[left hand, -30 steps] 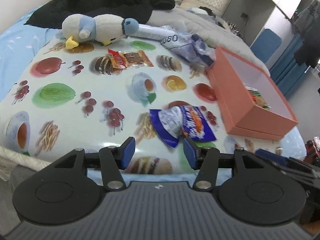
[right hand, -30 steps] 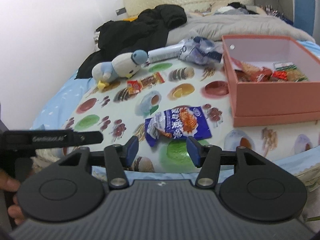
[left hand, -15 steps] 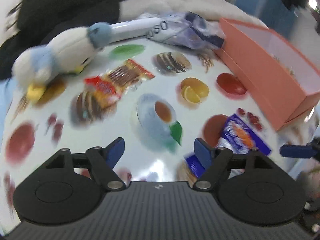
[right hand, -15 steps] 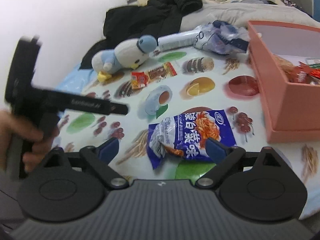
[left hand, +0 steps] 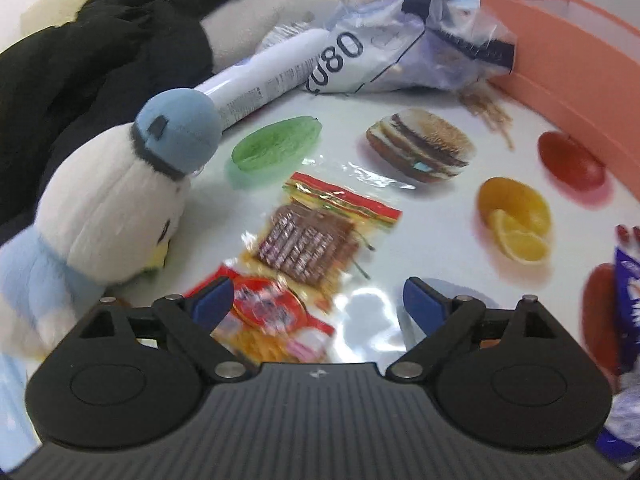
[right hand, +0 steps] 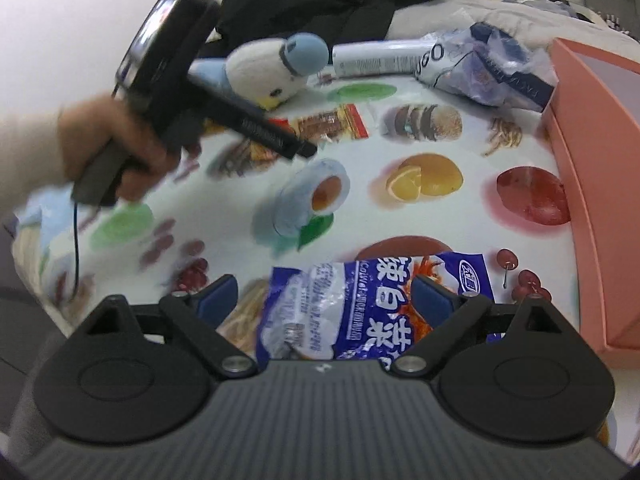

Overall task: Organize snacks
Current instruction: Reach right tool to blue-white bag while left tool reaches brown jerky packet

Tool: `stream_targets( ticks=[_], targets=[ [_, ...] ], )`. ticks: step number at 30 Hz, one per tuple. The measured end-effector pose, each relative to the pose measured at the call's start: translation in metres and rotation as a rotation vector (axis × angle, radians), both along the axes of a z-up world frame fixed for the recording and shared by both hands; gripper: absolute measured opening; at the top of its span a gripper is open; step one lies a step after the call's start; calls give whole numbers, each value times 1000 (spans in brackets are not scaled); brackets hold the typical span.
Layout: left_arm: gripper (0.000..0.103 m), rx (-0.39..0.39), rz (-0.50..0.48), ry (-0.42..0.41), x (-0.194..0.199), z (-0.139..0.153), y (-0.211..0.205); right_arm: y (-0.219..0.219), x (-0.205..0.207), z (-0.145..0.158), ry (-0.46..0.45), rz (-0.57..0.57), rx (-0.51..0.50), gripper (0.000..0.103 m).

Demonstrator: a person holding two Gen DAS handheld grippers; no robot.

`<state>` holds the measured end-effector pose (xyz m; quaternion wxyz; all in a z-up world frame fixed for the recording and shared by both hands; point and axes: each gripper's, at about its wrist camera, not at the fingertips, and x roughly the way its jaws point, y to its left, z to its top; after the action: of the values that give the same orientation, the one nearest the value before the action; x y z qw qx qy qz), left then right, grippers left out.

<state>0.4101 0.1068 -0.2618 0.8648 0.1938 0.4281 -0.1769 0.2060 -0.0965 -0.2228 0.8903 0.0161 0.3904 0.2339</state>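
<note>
A: Left wrist view first: what's biggest?

B: The white cloth printed with food pictures (left hand: 432, 236), filling the frame. At 2 o'clock stands the salmon-pink cardboard box (left hand: 568, 68). At 9 o'clock lies the white-and-blue plush bird (left hand: 116, 196).

A: And the snacks?

B: The red-and-yellow clear packet of brown snack (left hand: 308, 244) lies flat at centre, its near end between the fingers of the left gripper (left hand: 318, 304). Those jaws have just been opening and stand wide, not pressing it.

A: The other side?

B: The right gripper (right hand: 324, 298) is spread wide too, having just been opening. The crumpled blue-and-white snack bag (right hand: 360, 300) lies between its fingers at 6 o'clock, unpinched. At 10 o'clock a hand (right hand: 120, 148) holds the left gripper.
</note>
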Motion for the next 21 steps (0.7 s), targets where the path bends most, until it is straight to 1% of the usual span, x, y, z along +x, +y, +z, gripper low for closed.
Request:
stream_targets(
  ticks=[3, 5, 8, 12, 16, 21],
  targets=[
    [94, 27, -22, 5, 18, -9, 0, 2, 5, -10, 5, -4, -38, 95],
    [94, 16, -41, -2, 26, -12, -1, 2, 9, -13, 10, -6, -60, 97],
    [94, -20, -53, 10, 40, -13, 1, 1, 13, -15, 12, 4, -61, 97],
    [95, -37, -68, 23, 57, -16, 0, 2, 17, -17, 6, 34, -78, 97],
    [95, -122, -32, 89, 69, -20, 10, 0, 22, -20, 14, 44, -63, 97],
    [94, -146, -7, 79, 65, -23, 11, 2, 24, -23, 6, 66, -76, 97]
  ],
)
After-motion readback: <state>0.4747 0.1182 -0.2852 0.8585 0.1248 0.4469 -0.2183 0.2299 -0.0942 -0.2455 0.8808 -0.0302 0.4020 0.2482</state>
